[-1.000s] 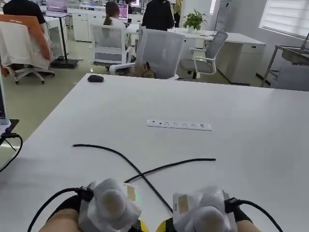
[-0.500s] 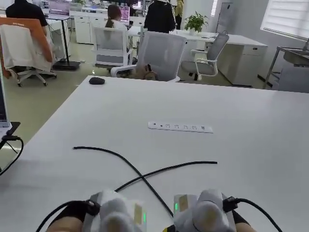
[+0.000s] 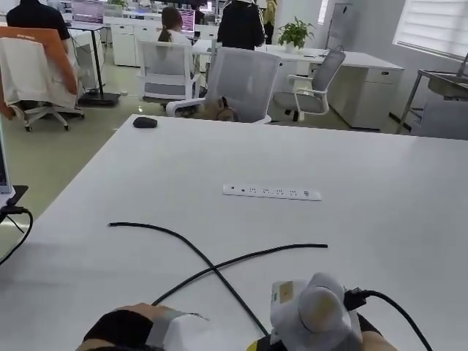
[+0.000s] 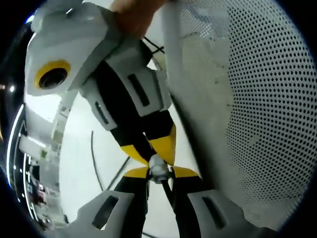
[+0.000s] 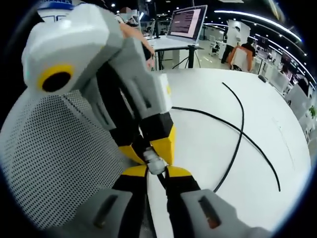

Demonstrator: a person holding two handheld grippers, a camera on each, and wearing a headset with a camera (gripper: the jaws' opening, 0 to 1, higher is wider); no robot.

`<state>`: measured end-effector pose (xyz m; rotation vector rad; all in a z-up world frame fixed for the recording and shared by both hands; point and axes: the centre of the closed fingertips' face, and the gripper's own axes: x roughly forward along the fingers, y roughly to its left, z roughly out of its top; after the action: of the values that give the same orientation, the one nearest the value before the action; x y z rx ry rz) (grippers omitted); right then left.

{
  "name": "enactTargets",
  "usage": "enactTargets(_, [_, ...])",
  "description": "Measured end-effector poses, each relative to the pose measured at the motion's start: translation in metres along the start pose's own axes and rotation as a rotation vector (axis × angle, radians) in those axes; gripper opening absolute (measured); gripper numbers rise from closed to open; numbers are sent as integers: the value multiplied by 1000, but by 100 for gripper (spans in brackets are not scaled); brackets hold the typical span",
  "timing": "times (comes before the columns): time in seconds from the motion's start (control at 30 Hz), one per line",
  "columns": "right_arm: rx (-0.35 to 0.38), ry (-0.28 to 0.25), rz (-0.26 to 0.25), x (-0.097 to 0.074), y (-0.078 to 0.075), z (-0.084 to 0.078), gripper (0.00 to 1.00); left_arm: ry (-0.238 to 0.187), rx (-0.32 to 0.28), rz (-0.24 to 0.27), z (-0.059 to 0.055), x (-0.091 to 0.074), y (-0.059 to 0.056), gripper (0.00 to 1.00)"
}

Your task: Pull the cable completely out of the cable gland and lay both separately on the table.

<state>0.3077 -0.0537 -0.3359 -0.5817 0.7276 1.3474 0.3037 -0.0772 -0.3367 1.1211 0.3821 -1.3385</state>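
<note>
The left gripper and right gripper meet tip to tip, both clamped on the gland; two cables cross on the table.

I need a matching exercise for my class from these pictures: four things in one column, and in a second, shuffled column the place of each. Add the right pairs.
Things:
1. strip
2. mouse
3. gland
4. cables

Places:
A. crossed over each other on the near part of the table
B. between yellow jaw tips
C. far left corner of the table
D. mid-table, beyond the cables

Pairs: 1-D, 2-C, 3-B, 4-A
</note>
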Motion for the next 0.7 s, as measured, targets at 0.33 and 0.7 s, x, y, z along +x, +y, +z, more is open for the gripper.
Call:
enactTargets(0.33, [-207, 14, -40, 2, 1, 5, 11, -144, -508, -119, -14, -7, 5, 18])
enactTargets(0.7, [-334, 37, -51, 7, 5, 5, 11, -194, -780, -213, -14, -10, -4, 18])
